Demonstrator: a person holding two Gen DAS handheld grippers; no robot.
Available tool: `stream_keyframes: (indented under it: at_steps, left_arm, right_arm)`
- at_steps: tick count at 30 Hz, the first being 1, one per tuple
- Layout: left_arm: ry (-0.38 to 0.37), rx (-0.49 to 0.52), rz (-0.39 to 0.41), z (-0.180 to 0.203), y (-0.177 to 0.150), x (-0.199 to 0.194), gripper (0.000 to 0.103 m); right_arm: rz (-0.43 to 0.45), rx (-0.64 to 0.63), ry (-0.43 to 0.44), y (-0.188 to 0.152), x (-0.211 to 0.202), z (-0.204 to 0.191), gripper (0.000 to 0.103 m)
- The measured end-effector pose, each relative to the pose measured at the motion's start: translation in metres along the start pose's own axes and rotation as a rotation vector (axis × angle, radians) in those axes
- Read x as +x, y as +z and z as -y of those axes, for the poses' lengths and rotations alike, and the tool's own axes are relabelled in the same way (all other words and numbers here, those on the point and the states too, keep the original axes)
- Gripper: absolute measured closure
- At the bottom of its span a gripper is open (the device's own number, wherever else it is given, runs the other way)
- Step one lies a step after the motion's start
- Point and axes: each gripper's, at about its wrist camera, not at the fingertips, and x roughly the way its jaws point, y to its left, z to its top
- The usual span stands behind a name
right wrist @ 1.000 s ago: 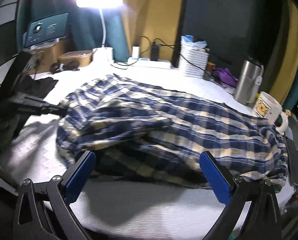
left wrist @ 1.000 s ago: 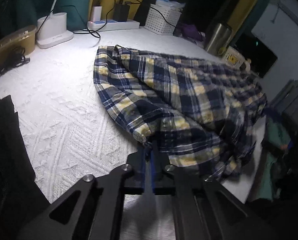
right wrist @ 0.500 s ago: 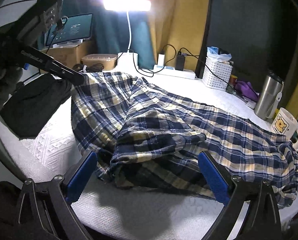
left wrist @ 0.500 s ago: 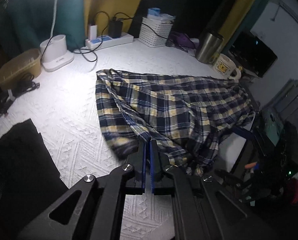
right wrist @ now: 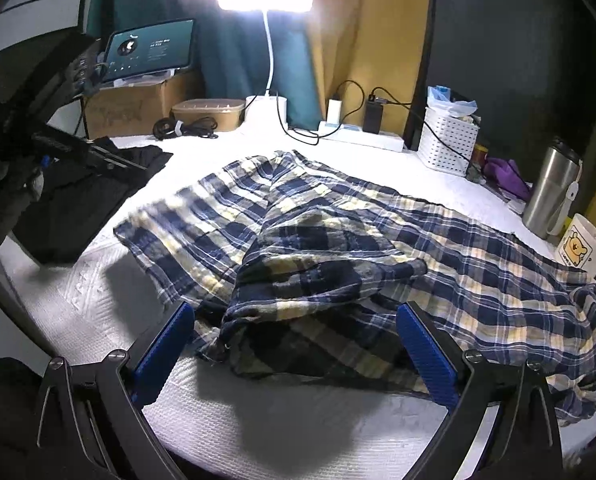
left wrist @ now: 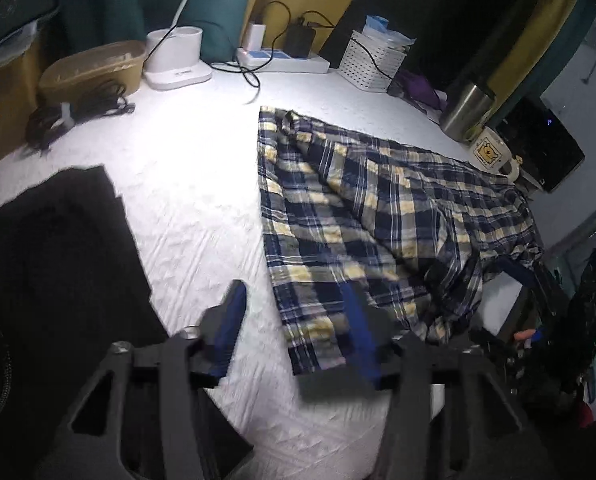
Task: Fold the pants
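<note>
The blue, yellow and white plaid pants [left wrist: 370,216] lie spread on the white textured table [left wrist: 193,208], with a bunched fold near the front edge [right wrist: 318,280]. My left gripper [left wrist: 293,320] is open and empty, hovering over the pants' near left corner. It also shows at the left of the right wrist view [right wrist: 93,152], above a black garment. My right gripper [right wrist: 293,348] is open wide and empty, just in front of the bunched fold at the table's front edge.
A black garment [left wrist: 53,248] lies at the table's left. At the back stand a lamp base [left wrist: 175,56], power strip [left wrist: 281,60], white basket [left wrist: 374,60] and tan box [left wrist: 93,68]. A steel tumbler [right wrist: 550,192] and bear mug [right wrist: 582,248] stand at right.
My left gripper has opened and let go of the pants' corner, which now lies flat on the table. The right gripper stays open in front of the pants.
</note>
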Motion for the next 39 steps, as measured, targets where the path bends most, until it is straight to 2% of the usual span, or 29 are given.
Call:
stream_keyframes:
  at_steps: [8,11,15,17,18,19,21,26,29,34,37,39]
  left_arm:
    - [-0.031,0.108,-0.079,0.010,-0.029,0.019,0.050]
    - [-0.039,0.100,-0.099,0.012,-0.038,0.027,0.050]
    - [-0.046,0.102,-0.056,0.016,-0.039,0.031,0.051]
    - [-0.054,0.091,-0.038,0.014,-0.039,0.033,0.068]
    - [-0.042,0.086,-0.039,0.012,-0.039,0.035,0.091]
    - [-0.037,0.077,-0.048,0.009,-0.038,0.036,0.095]
    - [-0.035,0.062,-0.037,0.006,-0.038,0.030,0.098]
    - [-0.007,0.070,-0.019,0.010,-0.035,0.009,0.099]
    - [-0.016,0.073,-0.026,0.012,-0.034,0.000,0.099]
    - [0.037,0.065,-0.116,0.009,-0.050,0.027,0.099]
    - [0.041,0.033,-0.099,0.006,-0.048,0.025,0.094]
    - [0.076,0.019,-0.086,0.003,-0.045,0.021,0.094]
  right_arm:
    - [-0.013,-0.001,-0.014,0.002,0.001,-0.003,0.002]
    - [-0.026,0.019,-0.029,0.001,0.002,0.001,0.002]
    - [-0.036,0.031,-0.047,-0.002,0.000,0.006,0.002]
    - [-0.037,0.032,-0.054,-0.003,-0.001,0.007,0.002]
    - [-0.036,0.035,-0.056,-0.003,-0.002,0.007,0.002]
    - [-0.035,0.037,-0.056,-0.004,-0.002,0.007,0.002]
    - [-0.035,0.039,-0.056,-0.005,-0.002,0.007,0.002]
    - [-0.052,0.046,-0.059,-0.008,0.002,0.007,0.002]
    - [-0.060,0.056,-0.056,-0.010,0.006,0.009,0.002]
    - [-0.079,0.054,-0.047,-0.015,0.011,0.011,0.002]
    - [-0.078,0.058,-0.046,-0.017,0.008,0.014,0.002]
    - [-0.068,0.063,-0.049,-0.017,0.005,0.017,0.002]
